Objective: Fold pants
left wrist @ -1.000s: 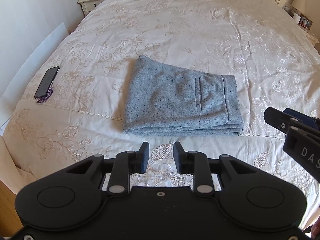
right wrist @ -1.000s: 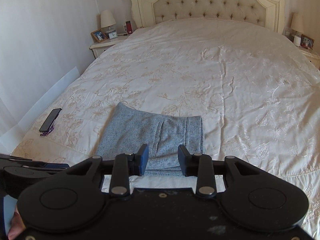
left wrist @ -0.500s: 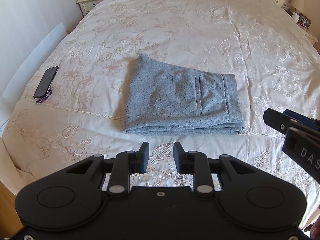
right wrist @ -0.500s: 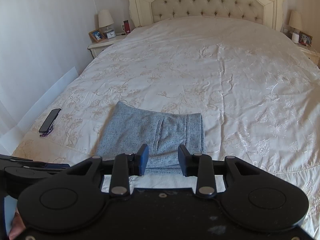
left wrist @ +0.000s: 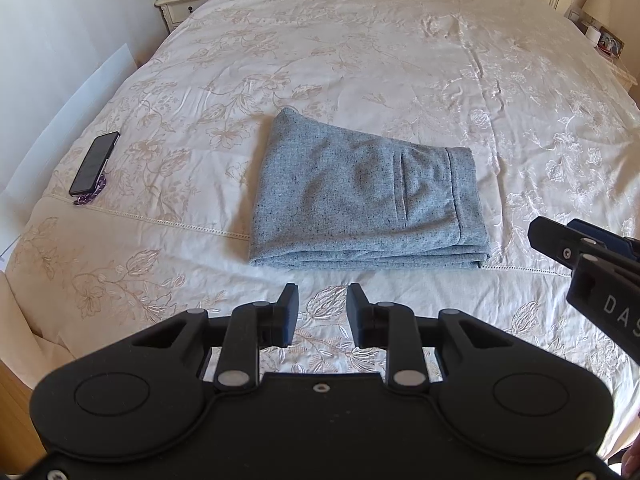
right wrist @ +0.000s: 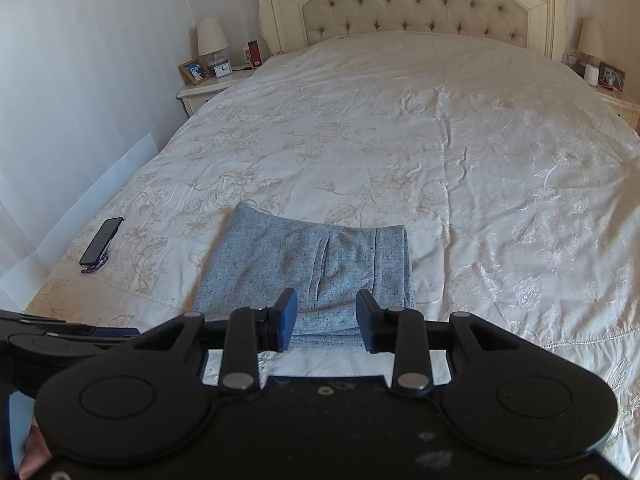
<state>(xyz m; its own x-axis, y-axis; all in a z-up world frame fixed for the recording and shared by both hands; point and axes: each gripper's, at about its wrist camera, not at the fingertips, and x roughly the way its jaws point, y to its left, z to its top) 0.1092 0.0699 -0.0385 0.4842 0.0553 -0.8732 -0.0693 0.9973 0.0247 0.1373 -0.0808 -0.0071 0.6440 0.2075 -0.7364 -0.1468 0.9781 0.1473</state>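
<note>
The bed point(right wrist: 460, 152) fills almost everything ahead of your two hand-held grippers, its cream embroidered cover wrinkled but bare across the far half, with the tufted headboard point(right wrist: 412, 4) at the far end. A nightstand point(right wrist: 208, 92) stands far ahead to the left, carrying a lamp point(right wrist: 212, 40), a framed photo and a small clock; another lamp point(right wrist: 591, 42) stands far ahead to the right. The pants point(left wrist: 360, 196) lie folded into a flat grey stack on the cover just beyond your left hand-held gripper point(left wrist: 322, 314), the waistband end to the right and the layered fold edge nearest you. Nothing lies between either gripper and the stack. The left one hovers short of that edge with its jaws partly open and empty. Your right hand-held gripper point(right wrist: 326, 318) sits over the near edge of the stack, jaws also partly open, gripping nothing. A phone point(left wrist: 94, 163) rests face up on the cover well off to the left, with a small purple thing just beside its near end.
</note>
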